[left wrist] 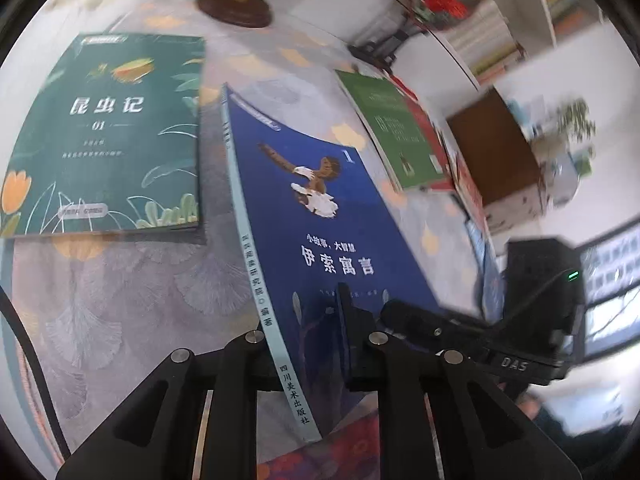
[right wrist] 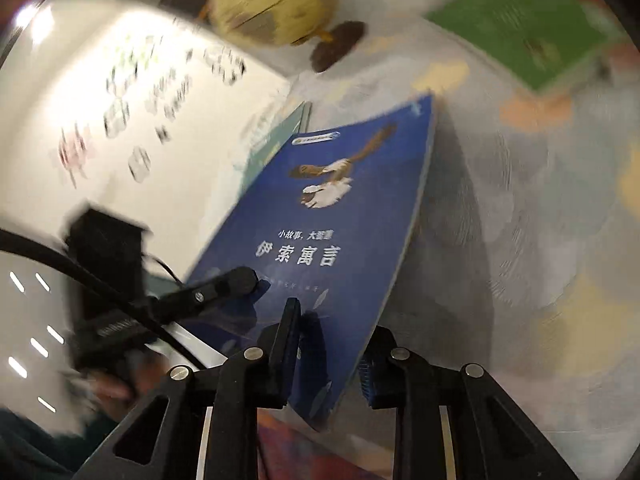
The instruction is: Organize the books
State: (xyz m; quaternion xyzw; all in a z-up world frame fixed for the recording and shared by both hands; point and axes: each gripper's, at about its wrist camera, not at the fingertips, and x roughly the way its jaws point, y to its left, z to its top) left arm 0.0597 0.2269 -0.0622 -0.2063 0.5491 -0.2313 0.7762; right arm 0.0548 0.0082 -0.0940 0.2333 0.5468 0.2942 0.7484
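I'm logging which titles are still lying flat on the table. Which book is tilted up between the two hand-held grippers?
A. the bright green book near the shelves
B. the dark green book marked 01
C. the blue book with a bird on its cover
C: the blue book is tilted up off the patterned tablecloth, its lower edge between the fingers of both hand-held grippers.

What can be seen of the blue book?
The blue book is a thin paperback with a dark blue cover showing a bird, white title lettering, and a pale blue spine. It is lifted and tilted above the patterned tablecloth. The left gripper and the right gripper both clamp its near edge.
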